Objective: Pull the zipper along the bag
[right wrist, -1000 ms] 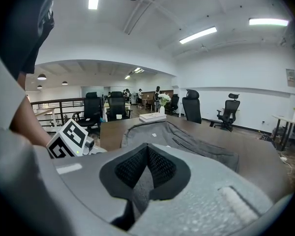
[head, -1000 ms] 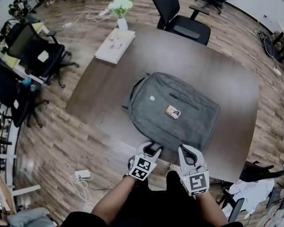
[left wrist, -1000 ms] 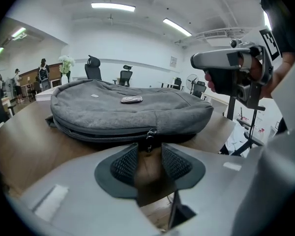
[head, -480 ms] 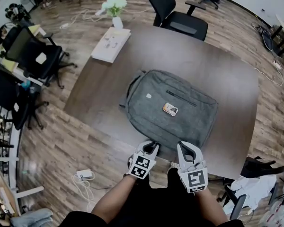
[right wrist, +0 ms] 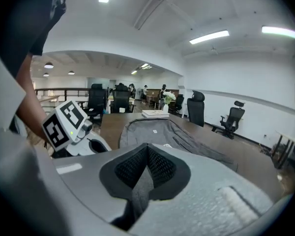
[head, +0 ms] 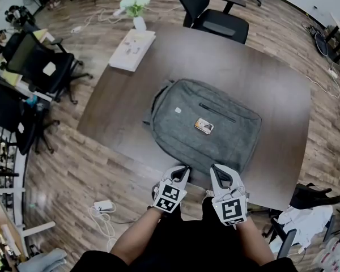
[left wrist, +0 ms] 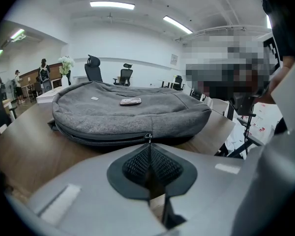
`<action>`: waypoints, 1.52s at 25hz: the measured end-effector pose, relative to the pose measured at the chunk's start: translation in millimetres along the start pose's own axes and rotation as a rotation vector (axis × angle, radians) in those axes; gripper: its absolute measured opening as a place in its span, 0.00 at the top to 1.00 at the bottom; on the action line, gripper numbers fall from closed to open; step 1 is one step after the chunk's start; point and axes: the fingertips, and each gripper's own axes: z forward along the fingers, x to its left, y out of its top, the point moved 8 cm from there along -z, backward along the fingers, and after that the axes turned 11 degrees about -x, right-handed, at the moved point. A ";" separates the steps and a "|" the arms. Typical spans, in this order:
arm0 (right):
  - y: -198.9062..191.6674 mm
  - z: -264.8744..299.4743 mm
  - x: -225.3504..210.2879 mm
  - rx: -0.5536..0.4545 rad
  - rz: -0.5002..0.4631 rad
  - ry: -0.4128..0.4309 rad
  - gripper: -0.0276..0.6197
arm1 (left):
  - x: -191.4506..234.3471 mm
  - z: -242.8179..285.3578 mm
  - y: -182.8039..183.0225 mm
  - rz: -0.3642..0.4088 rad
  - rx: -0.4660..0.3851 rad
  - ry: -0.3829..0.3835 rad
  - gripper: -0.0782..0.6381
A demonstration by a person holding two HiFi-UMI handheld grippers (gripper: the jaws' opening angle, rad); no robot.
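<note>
Bag (head: pixel 215 146) = landmark: grey, lying flat mid table (head: pixel 260 72), set at a slant, small tag (head: pixel 204 126) on its top face. Far L of bag, off the table: black chairs (head: pixel 45 67) on wood floor. White adapter (head: pixel 103 205) w/ cord lies on the floor, near-left of bag. Past bag's far-left corner: white book (head: pixel 132 50) at table edge, vase (head: pixel 139 21) w/ pale flowers just beyond it. At bag's near edge, L gripper (head: pixel 183 170): jaws have just been closing, pads now together, zip pull (left wrist: pixel 148 137) nipped at the very tips. Zipper (left wrist: pixel 103 141) runs off L from the pull along bag's near side wall, w/ a dark gap along that stretch; R of the pull the wall looks closed up. Gripper tilts down twd bag. Just R of it, same near edge, R gripper (head: pixel 220 173): jaws clamped tight on a fold of bag's grey fabric, cloth squeezed btwn the pads in the right gripper view. The 2 grippers sit close together, not touching; forearms (head: pixel 141 234) come in from the near side of bag. Past bag's far side, a bit R: black office chair (head: pixel 215 18) pushed up to the table.
</note>
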 end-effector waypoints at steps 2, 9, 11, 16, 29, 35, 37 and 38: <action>-4.6 1.5 1.8 0.046 -0.098 0.042 0.95 | 0.2 -0.5 1.2 0.019 0.013 -0.001 0.86; -19.0 9.2 11.3 0.169 -0.300 0.176 0.95 | -0.6 0.0 2.0 0.032 0.021 -0.004 0.86; -21.9 11.3 17.5 0.219 -0.328 0.239 0.84 | -0.4 -0.7 2.4 0.034 0.024 -0.005 0.86; -32.8 20.6 28.6 0.299 -0.385 0.321 0.64 | 2.1 -1.8 2.5 0.042 0.033 0.000 0.86; -65.4 38.7 35.7 0.462 -0.488 0.297 0.68 | -0.7 1.0 9.5 0.019 0.017 -0.017 0.86; -68.4 31.5 34.1 0.438 -0.525 0.272 0.78 | -2.8 -1.7 8.5 0.051 0.016 -0.007 0.86; -68.3 27.1 32.2 0.434 -0.533 0.279 0.79 | -4.5 -2.7 6.4 0.057 0.013 -0.017 0.86; -67.9 24.6 31.6 0.433 -0.538 0.282 0.80 | -5.8 -3.3 6.1 0.066 0.008 -0.023 0.86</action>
